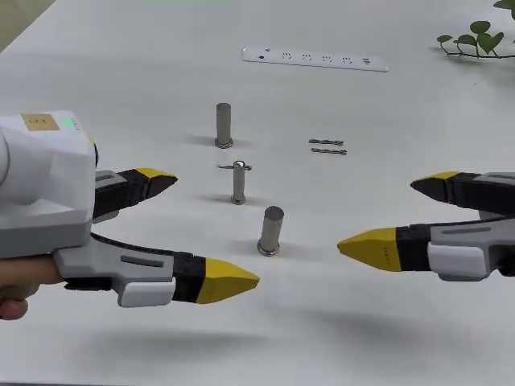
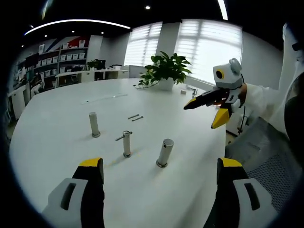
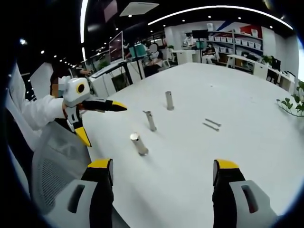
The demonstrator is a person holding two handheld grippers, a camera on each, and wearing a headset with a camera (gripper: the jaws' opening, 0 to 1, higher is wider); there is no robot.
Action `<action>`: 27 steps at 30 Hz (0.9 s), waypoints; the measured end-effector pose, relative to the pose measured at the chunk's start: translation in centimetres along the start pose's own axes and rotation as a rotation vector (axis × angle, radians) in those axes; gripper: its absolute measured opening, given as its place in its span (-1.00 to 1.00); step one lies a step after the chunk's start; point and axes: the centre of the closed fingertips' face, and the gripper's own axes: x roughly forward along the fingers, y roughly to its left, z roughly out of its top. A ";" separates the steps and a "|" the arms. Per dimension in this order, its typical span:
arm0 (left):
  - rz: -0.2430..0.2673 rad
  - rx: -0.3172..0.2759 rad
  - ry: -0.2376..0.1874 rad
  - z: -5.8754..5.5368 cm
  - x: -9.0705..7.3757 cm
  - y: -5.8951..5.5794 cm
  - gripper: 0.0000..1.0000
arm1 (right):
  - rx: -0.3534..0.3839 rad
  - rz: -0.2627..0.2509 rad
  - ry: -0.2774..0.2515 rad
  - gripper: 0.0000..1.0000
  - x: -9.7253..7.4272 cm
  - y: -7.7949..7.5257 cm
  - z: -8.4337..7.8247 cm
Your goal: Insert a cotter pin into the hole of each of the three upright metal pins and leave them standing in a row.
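Three upright metal pins stand in a row on the white table: a far pin (image 1: 224, 125), a middle pin (image 1: 239, 182) with a cotter pin (image 1: 234, 166) through its top, and a near pin (image 1: 270, 231). Two loose cotter pins (image 1: 327, 146) lie to the right of the far pin. My left gripper (image 1: 205, 229) hovers open at the left, short of the near pin. My right gripper (image 1: 385, 217) hovers open at the right. Nothing sits between either pair of fingers. The left gripper view shows the same pins (image 2: 127, 144), and the right gripper view shows them too (image 3: 150, 120).
A white power strip (image 1: 315, 59) lies at the far side of the table. A green plant (image 1: 476, 39) sits at the far right corner. A mesh chair back (image 3: 57, 166) stands beside the table edge.
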 end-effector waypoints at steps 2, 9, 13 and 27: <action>0.012 -0.012 0.001 0.0 -0.1 0.2 0.97 | 0.005 0.004 0.005 0.64 -0.1 -0.3 0.2; 0.057 -0.087 -0.045 0.6 -0.8 1.4 0.92 | -0.036 -0.006 0.023 0.61 -0.2 -2.0 1.0; 0.062 -0.107 -0.064 0.9 -1.1 1.6 0.92 | -0.056 -0.034 0.000 0.47 -0.4 -3.7 2.4; 0.089 -0.137 -0.051 0.3 -1.6 2.0 0.76 | -0.235 -0.030 0.116 0.41 0.3 -8.1 4.4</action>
